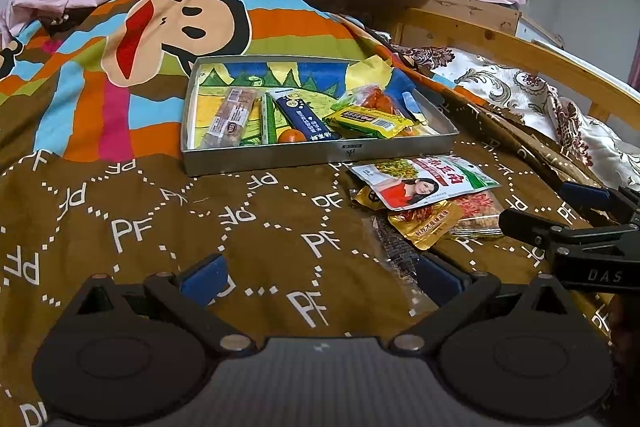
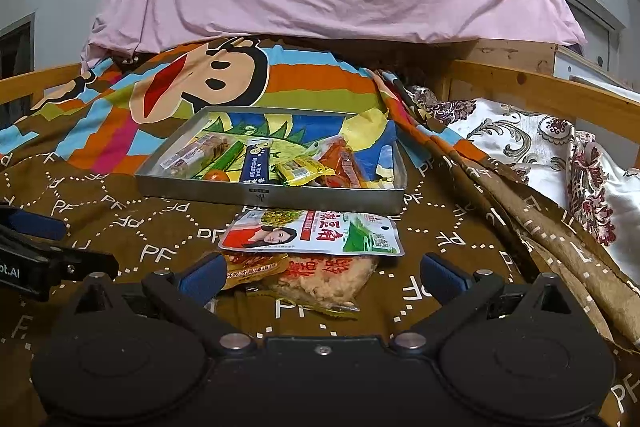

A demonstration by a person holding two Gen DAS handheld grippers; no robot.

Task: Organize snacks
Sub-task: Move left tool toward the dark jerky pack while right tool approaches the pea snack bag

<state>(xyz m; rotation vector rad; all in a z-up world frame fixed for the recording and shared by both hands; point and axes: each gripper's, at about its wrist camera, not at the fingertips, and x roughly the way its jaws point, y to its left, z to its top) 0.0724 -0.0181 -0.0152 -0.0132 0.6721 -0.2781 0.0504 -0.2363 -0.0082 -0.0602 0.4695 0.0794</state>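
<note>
Both tongs spread wide, empty. Left tongs [image 1: 320, 277] low over brown PF bedspread [image 1: 160, 227], nothing between pads. Right tongs [image 2: 322, 273] straddle loose snack pile: white-green pouch [image 2: 312, 231] atop gold packet [image 2: 252, 269] and clear crumb bag [image 2: 328, 283]. Metal tray [image 2: 320, 197] just behind w/ bars, orange, yellow pack inside.

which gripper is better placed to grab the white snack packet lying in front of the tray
Right. The right gripper is open with the white snack packet straight ahead of its fingers, while the left gripper faces bare blanket, with the packet off to its right.
</note>
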